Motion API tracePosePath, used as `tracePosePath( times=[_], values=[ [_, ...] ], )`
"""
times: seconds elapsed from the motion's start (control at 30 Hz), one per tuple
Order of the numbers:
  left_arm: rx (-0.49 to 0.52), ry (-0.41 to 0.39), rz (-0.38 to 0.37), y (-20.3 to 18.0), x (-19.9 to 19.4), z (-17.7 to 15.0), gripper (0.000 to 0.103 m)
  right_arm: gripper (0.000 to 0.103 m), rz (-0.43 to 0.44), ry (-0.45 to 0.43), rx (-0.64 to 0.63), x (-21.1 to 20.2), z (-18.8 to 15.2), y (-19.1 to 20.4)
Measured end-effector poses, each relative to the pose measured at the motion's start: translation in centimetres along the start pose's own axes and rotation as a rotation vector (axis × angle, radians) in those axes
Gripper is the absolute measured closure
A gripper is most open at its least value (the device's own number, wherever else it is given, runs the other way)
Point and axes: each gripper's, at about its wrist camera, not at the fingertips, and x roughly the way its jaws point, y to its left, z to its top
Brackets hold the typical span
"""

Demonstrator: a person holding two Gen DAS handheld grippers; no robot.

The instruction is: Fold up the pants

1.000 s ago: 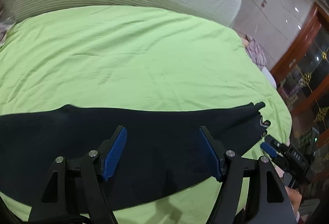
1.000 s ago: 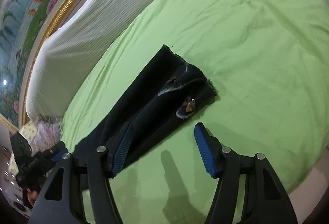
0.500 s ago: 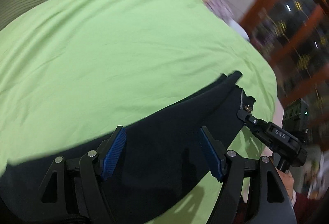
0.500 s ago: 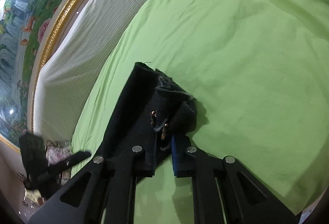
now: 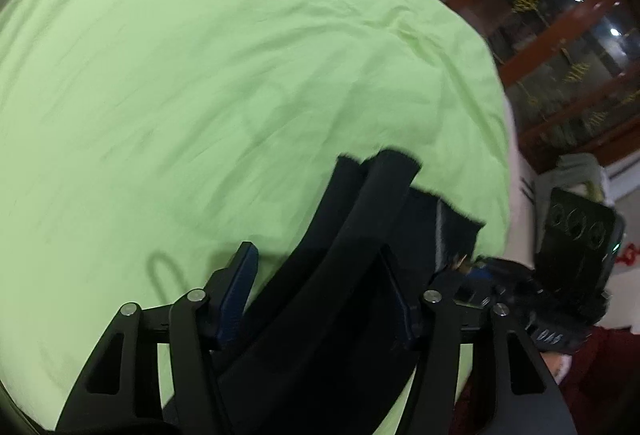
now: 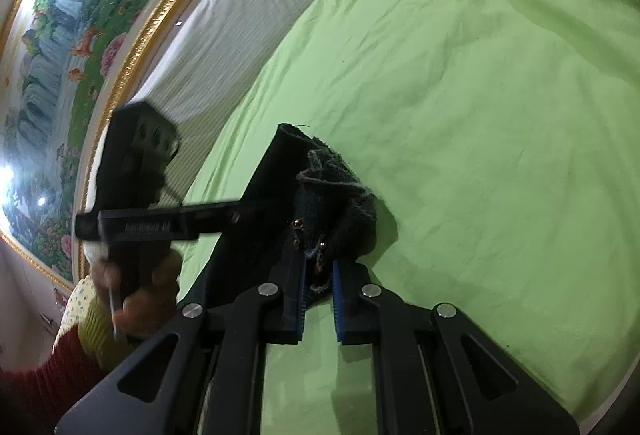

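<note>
Pants [image 6: 320, 195], dark and lying in a long strip near the edge of a bed under a green sheet [image 6: 480, 95], have the frayed waist end with metal rivets bunched at the right claw [image 6: 319, 295], which is clamped on that end. The left claw [image 5: 320, 299] straddles the same strip just beside it; its jaws are closing, cloth lies between them, but the pads do not yet press it. Judged step: securing both grips at the waist before carrying it over to make the fold. Next move calls for the left claw to finish pinching the near edge, then both to lift together. Surroundings: white headboard [image 6: 248, 27], gilt-framed painting [image 6: 80, 55], wooden cabinet [image 5: 560, 35]. Nothing on the sheet obstructs; the two claws are crowded.
</note>
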Motion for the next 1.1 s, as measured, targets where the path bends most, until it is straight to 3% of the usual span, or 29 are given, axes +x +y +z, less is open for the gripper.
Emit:
tracePosePath(
  times=[0.1,0.17,0.37,0.53,0.73,0.87,1.1],
  values=[
    [0.003,0.024,-0.055,0.3,0.6,0.9,0.055,0.092,0.025,-0.01,-0.021,-0.2,-0.3,0.1],
    [0.016,0.023,-0.088,0.0,0.7,0.8,0.074,0.092,0.043,-0.007,-0.019,-0.2,-0.4,0.0],
    [0.05,-0.037,-0.104,-1.3,0.7,0.1,0.091,0.092,0.043,-0.01,-0.059,-0.2,-0.4,0.9],
    [0.036,-0.128,-0.132,-1.4,-2.8,-1.5,0.093,0.092,0.092,-0.023,-0.11,-1.0,0.0,2.4],
    [0.008,-0.252,-0.152,-1.5,-8.3,-4.3,0.093,0.092,0.214,-0.024,-0.185,-1.6,0.8,6.0],
    [-0.014,-0.336,-0.149,-1.1,-12.3,-7.3,0.093,0.092,0.301,0.006,-0.229,-1.1,0.8,8.8],
    [-0.102,-0.423,-0.116,0.7,-16.1,-13.0,0.093,0.091,0.396,0.12,-0.331,2.2,-1.0,13.7]
  ],
)
